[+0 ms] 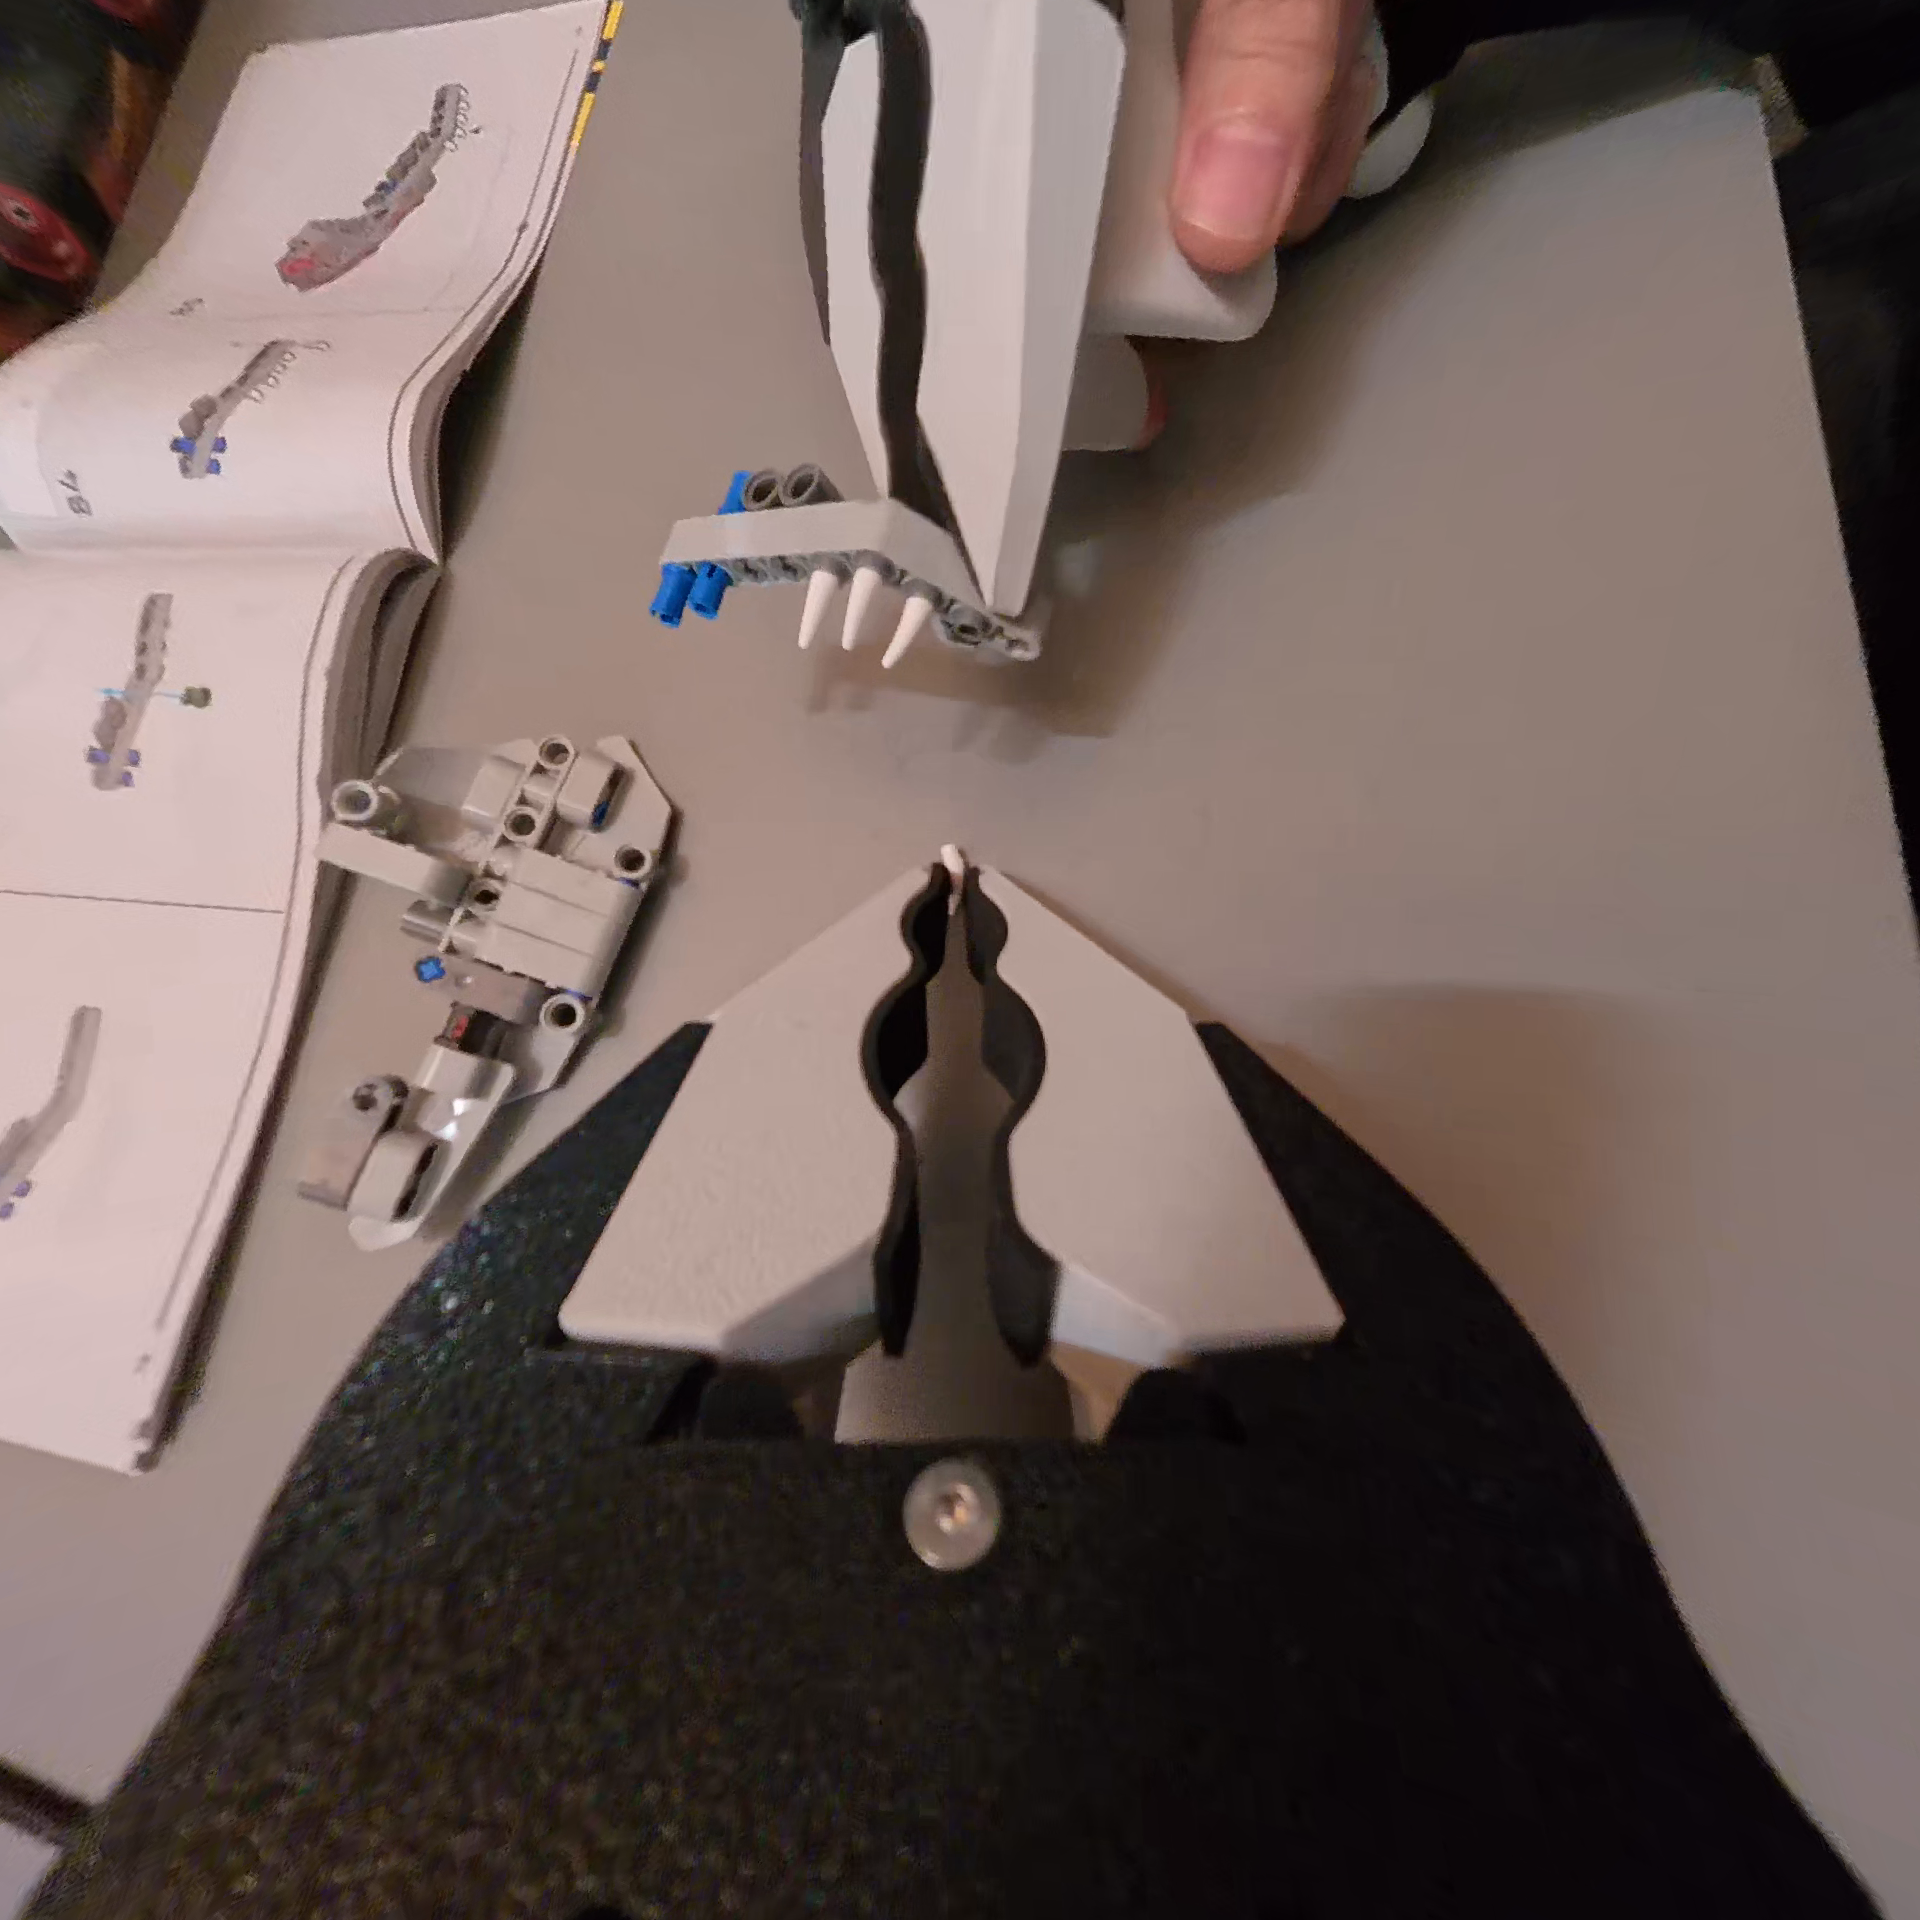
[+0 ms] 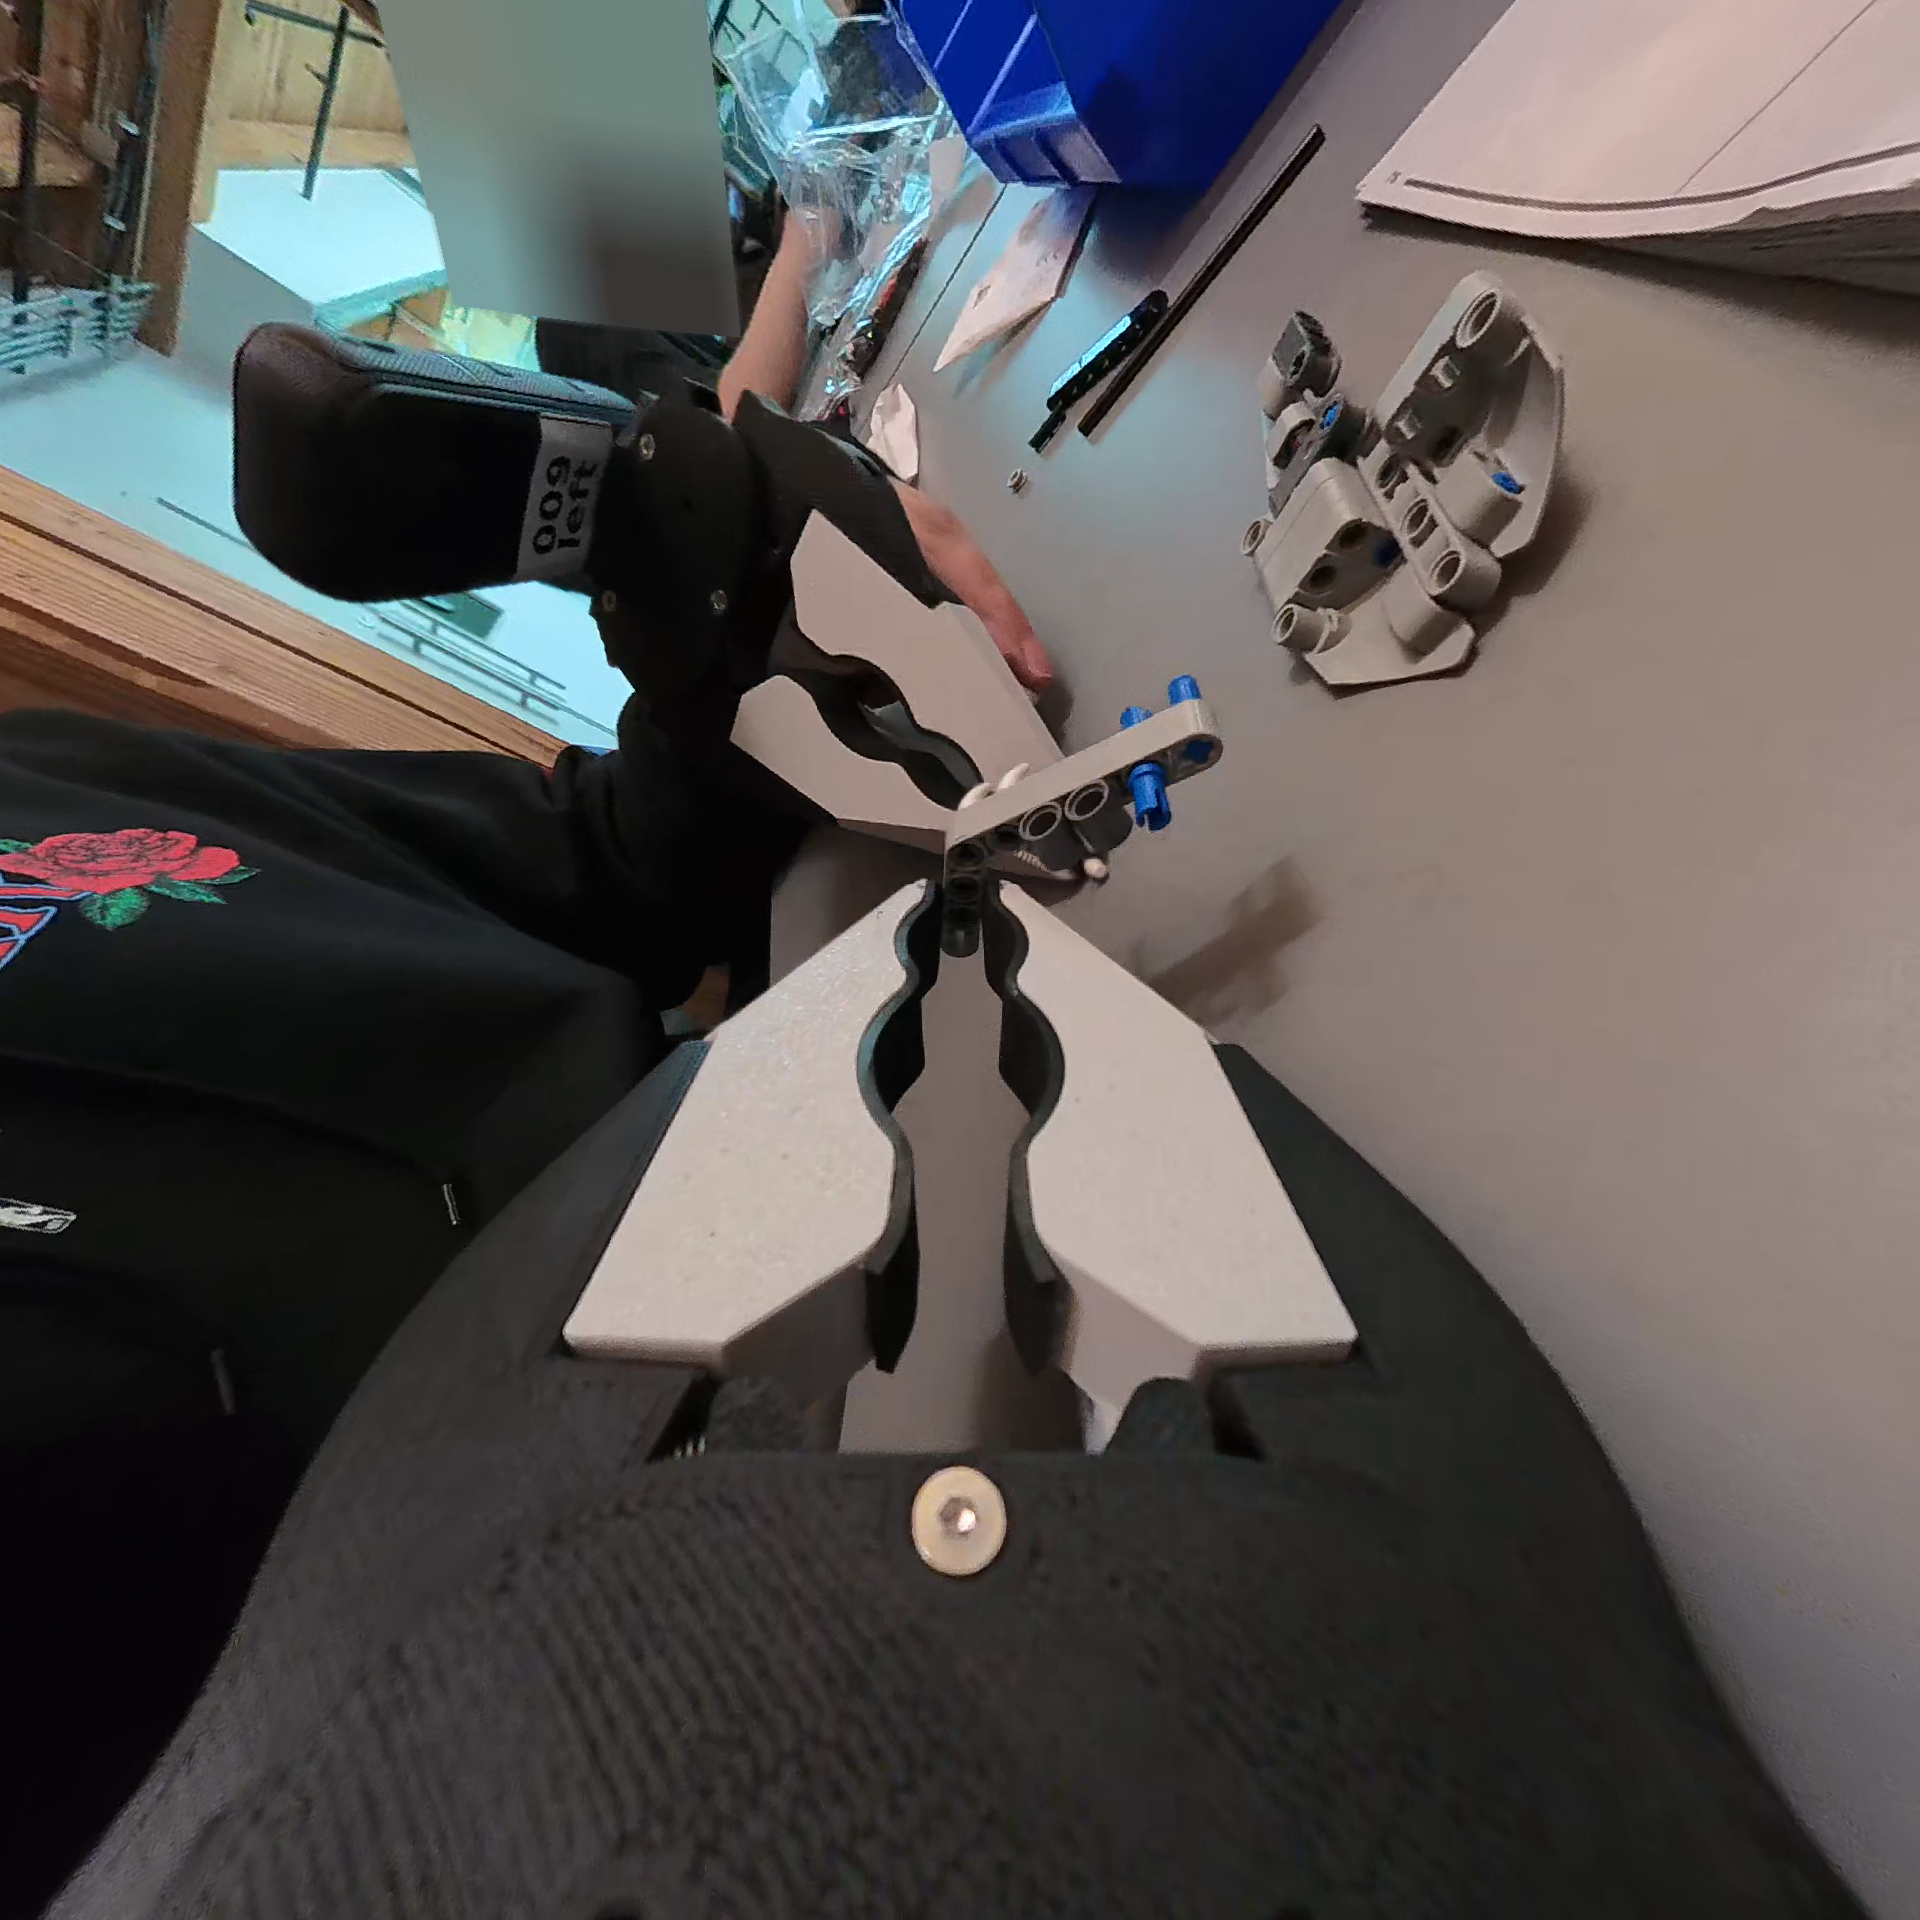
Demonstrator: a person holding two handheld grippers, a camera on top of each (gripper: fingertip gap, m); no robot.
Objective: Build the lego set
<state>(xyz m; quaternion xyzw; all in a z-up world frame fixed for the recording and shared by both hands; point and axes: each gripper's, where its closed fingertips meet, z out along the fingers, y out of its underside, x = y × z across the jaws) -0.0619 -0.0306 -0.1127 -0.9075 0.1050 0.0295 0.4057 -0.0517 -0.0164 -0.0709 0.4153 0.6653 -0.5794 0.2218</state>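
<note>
Right wrist view: labelled black left hand-held gripper point(image 2: 961, 800)

The beam point(image 1: 821, 540) is light grey with blue pins point(image 1: 691, 597) and white teeth point(image 1: 862, 613); the table point(image 1: 1455, 727) is plain grey, and the bin point(image 2: 1101, 73) at the top is blue.

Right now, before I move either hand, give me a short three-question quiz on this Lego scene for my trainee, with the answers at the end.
1. True or false: the left tongs are empty.
2. Left wrist view: how many white teeth stick out of the grey beam held by the right tongs?
3. Where is the larger grey sub-assembly? A) on top of the open booklet; B) on the table beside the booklet; C) in the right tongs.

Key: 1, false: they pinch a small white tooth. 2, three. 3, B.
</note>
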